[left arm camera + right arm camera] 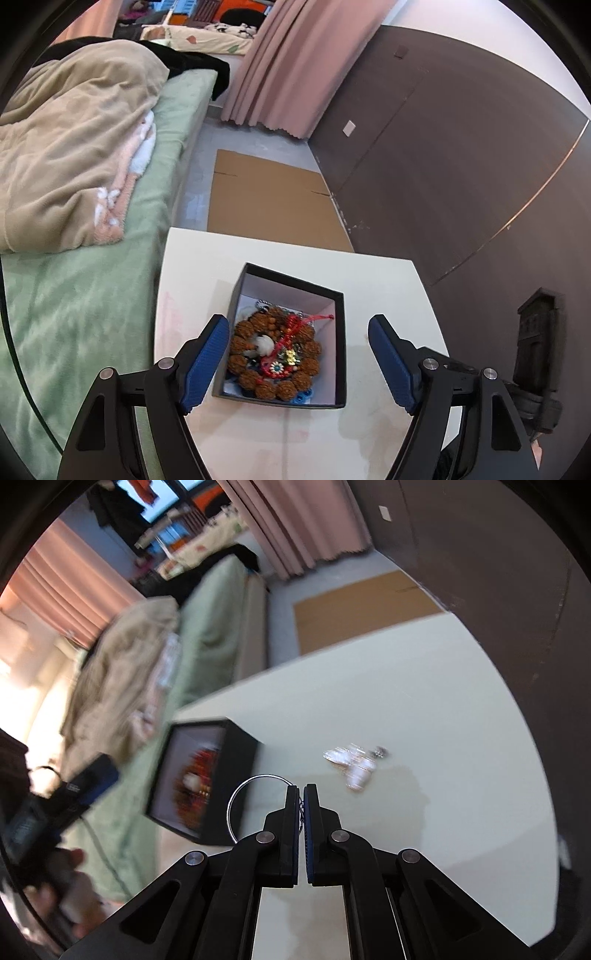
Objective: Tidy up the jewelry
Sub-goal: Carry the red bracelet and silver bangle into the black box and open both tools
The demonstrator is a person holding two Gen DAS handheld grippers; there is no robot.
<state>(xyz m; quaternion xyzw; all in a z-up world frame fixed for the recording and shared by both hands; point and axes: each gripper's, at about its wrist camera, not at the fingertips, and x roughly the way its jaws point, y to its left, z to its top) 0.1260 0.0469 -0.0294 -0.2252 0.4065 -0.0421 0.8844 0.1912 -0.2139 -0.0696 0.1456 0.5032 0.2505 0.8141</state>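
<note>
While the green-sheeted bed (92,295) with its tan blanket (74,147) fills the left of the left wrist view, a white table (295,435) stands just beside it, with flat cardboard (273,199) on the floor beyond. On the table sits a black box (341,332) with a pale lining, open at the top, holding a bracelet of large brown beads (275,354) coiled around red cord and small bright charms. The left gripper (298,365) hovers over the box, its blue pads spread wide with nothing between them. In the right wrist view, the right gripper (300,797) is clenched on a thin silver ring (243,794), which arcs out to the left of the fingertips in front of the box. Farther right on the tabletop lies a small silvery, white trinket (354,764), apart from the box.
</note>
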